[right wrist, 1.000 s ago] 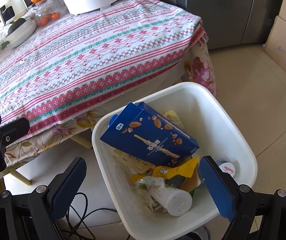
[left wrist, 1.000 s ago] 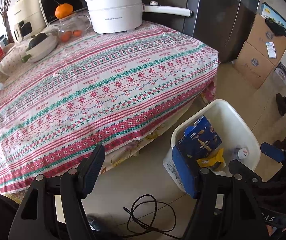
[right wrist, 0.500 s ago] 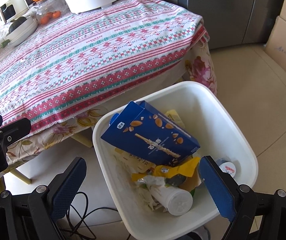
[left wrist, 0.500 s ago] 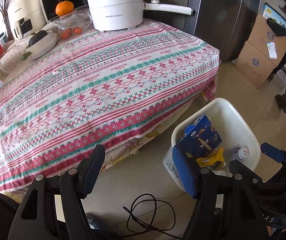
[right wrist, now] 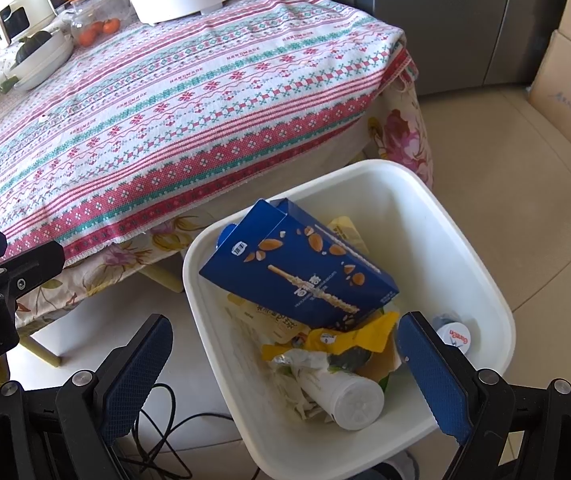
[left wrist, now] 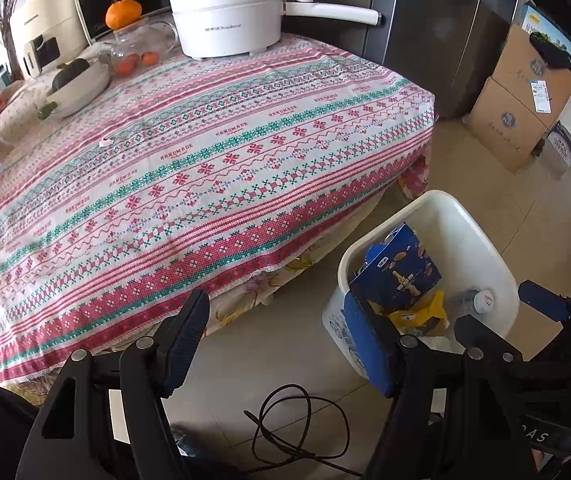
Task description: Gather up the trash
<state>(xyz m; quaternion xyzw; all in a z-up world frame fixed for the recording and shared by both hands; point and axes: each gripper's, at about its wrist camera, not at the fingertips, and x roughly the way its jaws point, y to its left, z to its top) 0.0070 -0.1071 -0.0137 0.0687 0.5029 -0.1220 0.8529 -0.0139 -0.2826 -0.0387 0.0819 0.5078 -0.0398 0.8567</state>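
Trash fills the white bin (right wrist: 481, 280) that stands on the tiled floor (right wrist: 525, 168) just beside the corner of the bench (left wrist: 205, 152), which is covered by a red, green and white patterned cloth (right wrist: 189, 92). Largest on that bench is a white electric pot (left wrist: 225, 16) at the far edge, with a long handle pointing right; left of it sit a glass teapot (left wrist: 141, 46) holding small orange fruit, a white bowl (left wrist: 81, 88) with a dark green vegetable in it, and an orange (left wrist: 123, 13) behind them. Stacked cardboard boxes (left wrist: 521, 92) stand against the dark cabinet on the far right. Inside the bin, a blue biscuit box (right wrist: 297, 272) lies tilted on top of the heap, above a yellow wrapper (right wrist: 349, 338), crumpled white paper, a white bottle (right wrist: 345, 398) lying on its side and a small capped bottle (right wrist: 455, 336) against the right wall. The right hand-held gripper (right wrist: 285, 364) hangs over the bin with its blue-padded jaws spread wide, nothing between them but the rubbish below. The left hand-held gripper (left wrist: 277, 344) is likewise wide open and empty, over bare floor between bench and bin, where a thin black cable (left wrist: 293, 428) lies in loops.
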